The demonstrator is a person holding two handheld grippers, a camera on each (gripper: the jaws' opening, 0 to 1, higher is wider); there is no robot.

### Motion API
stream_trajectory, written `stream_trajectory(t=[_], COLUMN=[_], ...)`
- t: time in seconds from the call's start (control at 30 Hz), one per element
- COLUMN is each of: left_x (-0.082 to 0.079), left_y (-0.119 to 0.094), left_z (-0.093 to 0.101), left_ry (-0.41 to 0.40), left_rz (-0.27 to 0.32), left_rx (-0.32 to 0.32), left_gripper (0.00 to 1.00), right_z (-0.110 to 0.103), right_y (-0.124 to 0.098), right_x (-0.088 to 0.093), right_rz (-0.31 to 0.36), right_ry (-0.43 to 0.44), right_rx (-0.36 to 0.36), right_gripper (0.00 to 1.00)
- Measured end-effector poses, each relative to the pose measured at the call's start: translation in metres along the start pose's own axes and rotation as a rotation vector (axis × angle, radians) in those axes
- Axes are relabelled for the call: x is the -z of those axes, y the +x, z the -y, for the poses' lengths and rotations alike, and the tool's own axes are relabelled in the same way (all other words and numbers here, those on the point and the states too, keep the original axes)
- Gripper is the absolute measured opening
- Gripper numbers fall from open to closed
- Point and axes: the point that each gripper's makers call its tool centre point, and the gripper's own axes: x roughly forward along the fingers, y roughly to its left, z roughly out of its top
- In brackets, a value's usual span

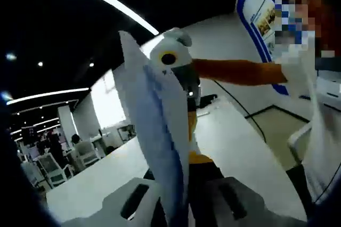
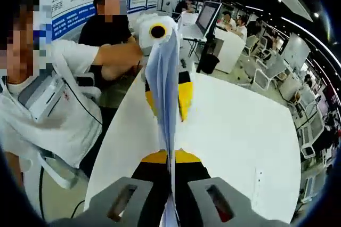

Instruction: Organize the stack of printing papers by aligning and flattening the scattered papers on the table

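papers (image 2: 166, 99) stand edge-on between both grippers' jaws, raised above the table (image 2: 240, 126). left gripper (image 1: 176, 205) and right gripper (image 2: 171, 200) are each clamped shut on the stack from opposite ends.

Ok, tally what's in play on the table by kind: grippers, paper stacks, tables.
Grippers: 2, the left gripper and the right gripper, each clamped on an end of the stack.
Paper stacks: 1, the paper stack, held on edge.
Tables: 1, the white table.
Total: 4

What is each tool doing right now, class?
Left tool: shut on the paper stack, held on edge.
Right tool: shut on the paper stack's opposite edge.
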Motion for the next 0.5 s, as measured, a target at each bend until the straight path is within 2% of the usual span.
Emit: stream_trajectory(t=[0.03, 0.1, 0.17, 0.2, 0.23, 0.27, 0.37, 0.4, 0.5], left_x=[0.004, 0.005, 0.001, 0.0, -0.002, -0.008, -0.029, -0.037, -0.055], left_y=[-0.001, -0.004, -0.01, -0.013, -0.017, -0.024, -0.042, -0.048, -0.061], left_z=[-0.004, -0.005, -0.011, -0.012, -0.014, -0.018, -0.027, -0.029, -0.031], left_ry=[-0.051, -0.016, -0.065, -0.063, -0.054, -0.05, -0.042, -0.046, -0.031], left_rz=[0.009, 0.027, 0.046, 0.048, 0.055, 0.071, 0.118, 0.133, 0.163], left_rx=[-0.031, -0.039, -0.057, -0.058, -0.058, -0.074, -0.094, -0.095, -0.101], left_gripper=[0.06, 0.05, 0.05, 0.05, 0.05, 0.05, 0.05, 0.05, 0.05], right_z=[0.004, 0.005, 0.006, 0.011, 0.019, 0.024, 0.03, 0.03, 0.02], right_y=[0.001, 0.0, -0.011, -0.022, -0.036, -0.057, -0.107, -0.124, -0.158], right_x=[0.001, -0.004, -0.011, -0.015, -0.016, -0.015, -0.004, 0.002, 0.027], right_rz=[0.007, 0.104, 0.224, 0.293, 0.36, 0.442, 0.662, 0.749, 1.024], right_ry=[0.019, 0.048, 0.077, 0.064, 0.07, 0.038, 0.031, 0.051, 0.133], right_rx=[0.024, 0.039, 0.048, 0.103, 0.167, 0.238, 0.389, 0.435, 0.498], right_gripper=[0.0, 0.02, 0.14, 0.26, 0.34, 0.41, 0.59, 0.68, 0.81])
